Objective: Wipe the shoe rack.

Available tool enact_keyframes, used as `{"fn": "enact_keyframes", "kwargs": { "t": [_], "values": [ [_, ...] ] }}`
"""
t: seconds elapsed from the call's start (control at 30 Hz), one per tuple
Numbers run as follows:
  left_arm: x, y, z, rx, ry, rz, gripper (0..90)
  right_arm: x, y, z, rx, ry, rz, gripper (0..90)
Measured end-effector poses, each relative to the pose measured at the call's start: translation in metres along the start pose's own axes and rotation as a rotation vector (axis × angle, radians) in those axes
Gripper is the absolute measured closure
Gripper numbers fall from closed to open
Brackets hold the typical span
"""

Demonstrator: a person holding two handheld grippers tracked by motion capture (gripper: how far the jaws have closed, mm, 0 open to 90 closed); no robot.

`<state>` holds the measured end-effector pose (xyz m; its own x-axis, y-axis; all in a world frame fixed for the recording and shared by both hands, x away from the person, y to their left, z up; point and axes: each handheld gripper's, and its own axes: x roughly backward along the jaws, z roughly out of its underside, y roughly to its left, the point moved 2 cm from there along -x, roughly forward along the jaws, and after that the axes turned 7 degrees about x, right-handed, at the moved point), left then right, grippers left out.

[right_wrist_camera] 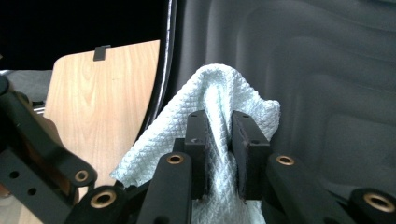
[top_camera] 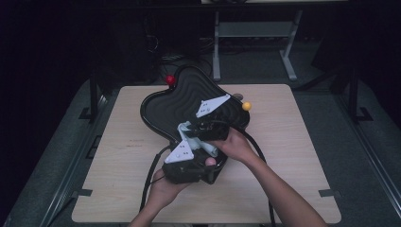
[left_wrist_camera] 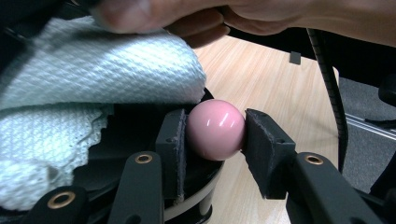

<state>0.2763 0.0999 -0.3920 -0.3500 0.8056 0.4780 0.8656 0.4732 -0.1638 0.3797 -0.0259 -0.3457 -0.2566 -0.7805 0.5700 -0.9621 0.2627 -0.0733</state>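
Left gripper view gives us the clearest look at the pink ball (left_wrist_camera: 216,129): glossy, smooth, pale pink, with a soft highlight on its face. The left gripper (left_wrist_camera: 215,140) is clamped on it, one black pad pressed to each side, at the near rim of the black tray (left_wrist_camera: 140,121). Just beside the ball and partly over it hangs the white cloth (left_wrist_camera: 93,79), a woven, diamond-textured rag with a frilled edge.

In the right gripper view we see the right gripper (right_wrist_camera: 219,149) pinching a fold of that cloth against the tray's ridged black floor (right_wrist_camera: 303,70).

From the high view the ball (top_camera: 210,161) is a small pink spot, mostly hidden among the grippers and hands at the tray's near end; the cloth (top_camera: 189,135) shows only in part. A red knob (top_camera: 169,79) and a yellow knob (top_camera: 246,106) sit at the tray's rim, on the wooden table (top_camera: 293,156).
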Motion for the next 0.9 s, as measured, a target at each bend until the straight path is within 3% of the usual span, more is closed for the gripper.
{"fn": "enact_keyframes", "kwargs": {
  "t": [0.03, 0.1, 0.17, 0.27, 0.33, 0.5, 0.67, 0.83, 0.9],
  "values": [
    [0.0, 0.0, 0.0, 0.001, -0.003, -0.001, 60.1, 0.001, -0.006, 0.001, -0.012, 0.006, 0.042, 77.7],
    [0.0, 0.0, 0.0, -0.002, -0.004, -0.002, 60.1, 0.004, -0.018, 0.003, -0.052, 0.007, 0.081, 77.8],
    [0.0, 0.0, 0.0, -0.001, -0.002, -0.001, 60.1, 0.004, -0.02, 0.003, -0.07, -0.001, 0.07, 77.7],
    [0.0, 0.0, 0.0, 0.002, 0.0, 0.002, 60.0, -0.004, -0.004, -0.006, -0.017, -0.019, -0.002, 77.5],
    [0.0, 0.0, 0.0, 0.0, -0.004, 0.002, 60.1, -0.007, 0.001, -0.011, 0.009, -0.014, -0.013, 77.6],
    [0.0, 0.0, 0.001, -0.004, -0.006, -0.002, 60.1, -0.003, -0.019, -0.006, -0.063, -0.021, 0.046, 77.7],
    [0.0, 0.0, 0.001, -0.002, -0.005, 0.0, 60.0, -0.009, 0.001, -0.013, 0.005, -0.028, -0.017, 77.5],
    [0.0, 0.0, 0.001, -0.006, -0.007, -0.004, 60.0, -0.006, -0.015, -0.011, -0.037, -0.034, 0.042, 77.6],
    [0.0, 0.0, 0.001, -0.003, -0.008, -0.003, 60.0, -0.007, -0.015, -0.013, -0.036, -0.031, 0.047, 77.6]
  ]
}}
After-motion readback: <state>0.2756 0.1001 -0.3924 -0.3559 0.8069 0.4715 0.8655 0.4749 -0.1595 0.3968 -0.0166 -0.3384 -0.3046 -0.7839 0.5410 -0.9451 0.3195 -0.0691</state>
